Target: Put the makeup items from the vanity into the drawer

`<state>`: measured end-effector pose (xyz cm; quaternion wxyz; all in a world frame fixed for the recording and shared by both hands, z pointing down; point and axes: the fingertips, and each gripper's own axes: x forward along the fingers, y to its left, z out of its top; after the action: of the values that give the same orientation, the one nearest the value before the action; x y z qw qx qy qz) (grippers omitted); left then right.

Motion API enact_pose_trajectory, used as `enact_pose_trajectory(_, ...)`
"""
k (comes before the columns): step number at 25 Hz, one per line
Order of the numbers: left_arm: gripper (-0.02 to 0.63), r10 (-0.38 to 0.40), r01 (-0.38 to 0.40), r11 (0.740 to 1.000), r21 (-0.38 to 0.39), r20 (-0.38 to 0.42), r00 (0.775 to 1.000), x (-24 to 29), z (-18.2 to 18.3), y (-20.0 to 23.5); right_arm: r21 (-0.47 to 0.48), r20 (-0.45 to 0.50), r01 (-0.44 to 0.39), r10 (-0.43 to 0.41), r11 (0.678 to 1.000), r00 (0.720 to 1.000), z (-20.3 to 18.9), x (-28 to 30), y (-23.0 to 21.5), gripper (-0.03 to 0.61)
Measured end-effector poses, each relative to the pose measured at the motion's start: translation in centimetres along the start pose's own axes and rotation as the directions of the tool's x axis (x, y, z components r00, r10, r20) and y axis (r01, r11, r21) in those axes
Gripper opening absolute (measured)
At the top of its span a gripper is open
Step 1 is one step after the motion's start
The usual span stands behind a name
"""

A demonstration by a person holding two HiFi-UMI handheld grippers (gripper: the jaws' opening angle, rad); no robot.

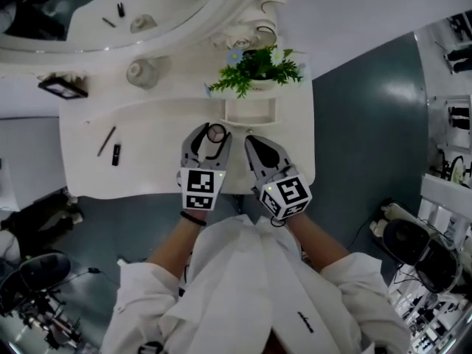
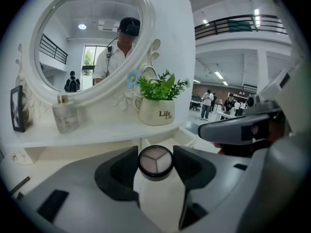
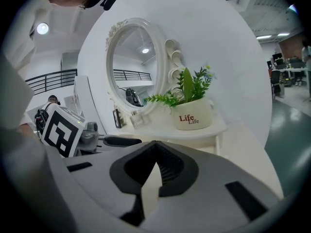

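Head view: the left gripper (image 1: pixel 212 135) pinches a round compact (image 1: pixel 216 132) above the counter (image 1: pixel 147 169), just short of the drawer (image 1: pixel 251 113).

Left gripper view: only the compact's rim is caught, so it could pivot and drop.

Right gripper view: the right gripper (image 3: pixel 154 163) is closed and empty.

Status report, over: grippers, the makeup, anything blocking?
Left gripper shut on round black three-shade eyeshadow compact. Right gripper shut, empty. Thin black pencil and black tube lie on white vanity top. Nothing blocking.
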<state>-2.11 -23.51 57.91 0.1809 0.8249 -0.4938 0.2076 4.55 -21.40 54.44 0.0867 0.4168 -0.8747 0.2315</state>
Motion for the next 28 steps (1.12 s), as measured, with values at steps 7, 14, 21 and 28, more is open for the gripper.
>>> enact_pose_trajectory(7, 0.244, -0.036, 0.036, 0.999, 0.014, 0.0, 0.999, 2.7, 1.5, -2.4, 0.011, 0.02, 0.041, -0.041, 0.999, 0.999, 0.8, -1.3, -3.0, 0.017)
enact_pose_trajectory(14, 0.244, -0.036, 0.036, 0.999, 0.009, -0.005, 0.999, 5.1, 2.3, -4.2, 0.031, 0.034, 0.056, -0.057, 0.998, 0.998, 1.4, -2.3, -5.3, 0.017)
enact_pose_trajectory(21, 0.244, -0.022, 0.022, 1.0, -0.004, -0.023, 0.999, 7.0, 2.3, -4.8, 0.044, 0.026, 0.065, -0.066, 0.997, 0.997, 1.1, -2.7, -7.1, 0.017)
enact_pose_trajectory(28, 0.245, -0.01, 0.01, 1.0, -0.001, -0.048, 0.999, 8.2, 2.4, -4.9, 0.057, 0.022, 0.068, -0.069, 0.996, 0.997, 1.0, -2.6, -8.1, 0.017)
